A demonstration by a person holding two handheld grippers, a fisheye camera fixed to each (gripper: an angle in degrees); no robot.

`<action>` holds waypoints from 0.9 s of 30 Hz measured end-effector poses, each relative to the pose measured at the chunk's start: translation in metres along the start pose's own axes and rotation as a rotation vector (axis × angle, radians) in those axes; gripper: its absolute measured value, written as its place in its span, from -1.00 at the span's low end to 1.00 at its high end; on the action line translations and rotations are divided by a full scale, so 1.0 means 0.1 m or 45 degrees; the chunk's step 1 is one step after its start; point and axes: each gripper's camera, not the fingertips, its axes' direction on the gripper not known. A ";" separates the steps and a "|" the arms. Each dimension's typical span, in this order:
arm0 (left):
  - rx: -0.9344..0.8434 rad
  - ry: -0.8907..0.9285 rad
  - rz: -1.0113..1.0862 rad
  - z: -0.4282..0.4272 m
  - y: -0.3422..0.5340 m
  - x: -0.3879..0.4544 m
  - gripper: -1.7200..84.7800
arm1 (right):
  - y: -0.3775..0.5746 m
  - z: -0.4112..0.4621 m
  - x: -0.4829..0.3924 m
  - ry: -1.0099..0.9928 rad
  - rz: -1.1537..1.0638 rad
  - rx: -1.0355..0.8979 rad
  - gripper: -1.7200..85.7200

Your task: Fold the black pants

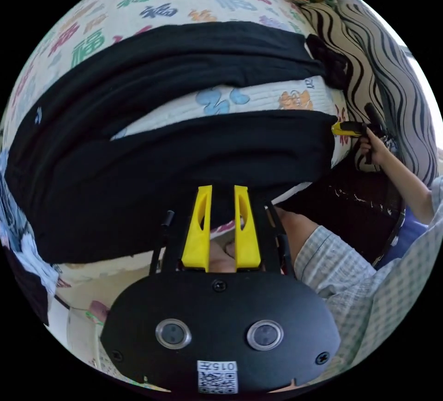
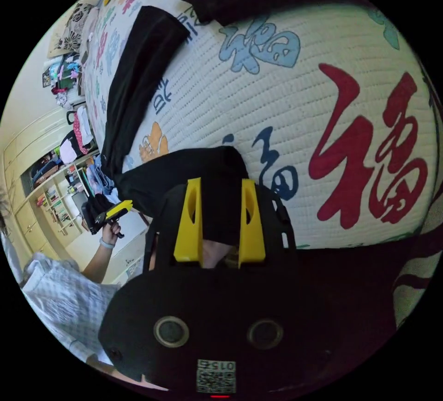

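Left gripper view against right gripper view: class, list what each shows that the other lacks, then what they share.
Left gripper view alone: both legs of the black pants at full length, and a striped pillow. Right gripper view alone: shelves stacked with clothes. Shared: the pants, the patterned quilt, and each gripper, left and right, holding cloth between its jaws.

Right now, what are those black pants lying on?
The black pants lie spread on a white quilted bedcover printed with colourful characters, which shows between the two legs. Whatever lies under the cloth itself is covered.
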 end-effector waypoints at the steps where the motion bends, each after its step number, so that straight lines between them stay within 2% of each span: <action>1: -0.011 -0.005 -0.028 0.05 0.03 -0.06 -0.78 | -0.03 0.03 0.02 0.046 0.022 -0.006 -0.82; 3: -0.038 0.010 -0.126 0.22 0.17 -0.31 -0.78 | -0.13 0.07 0.09 0.052 0.024 -0.021 -0.92; 8: 0.005 0.041 -0.260 0.43 0.44 -0.74 -0.80 | -0.41 -0.13 0.15 0.023 -0.006 0.083 -0.94; 11: 0.036 0.052 -0.320 0.59 0.56 -0.99 -0.80 | -0.64 0.01 0.10 0.131 -0.040 0.074 -0.91; 13: 0.055 0.081 -0.385 0.70 0.63 -1.15 -0.80 | -0.72 0.22 0.08 0.288 -0.023 -0.019 -0.80; 15: 0.096 0.158 -0.522 0.85 0.76 -1.44 -0.79 | -0.65 0.37 0.13 0.372 0.009 0.008 -0.71; 19: 0.250 0.247 -0.770 0.95 1.02 -1.90 -0.79 | -0.37 0.56 0.28 0.224 0.082 0.128 -0.71; 21: 0.355 0.165 -0.702 0.95 0.99 -1.98 -0.79 | -0.31 0.80 0.25 0.160 0.044 0.083 -0.71; 23: 0.363 0.162 -0.547 1.03 0.81 -1.93 -0.79 | -0.36 0.97 0.18 0.151 0.017 0.089 -0.70; 25: 0.352 0.292 -0.394 1.24 0.59 -1.83 -0.79 | -0.49 1.16 0.15 0.161 0.029 0.081 -0.71; 27: 0.297 0.372 -0.292 1.61 0.28 -1.69 -0.79 | -0.68 1.49 0.17 0.210 0.046 -0.032 -0.77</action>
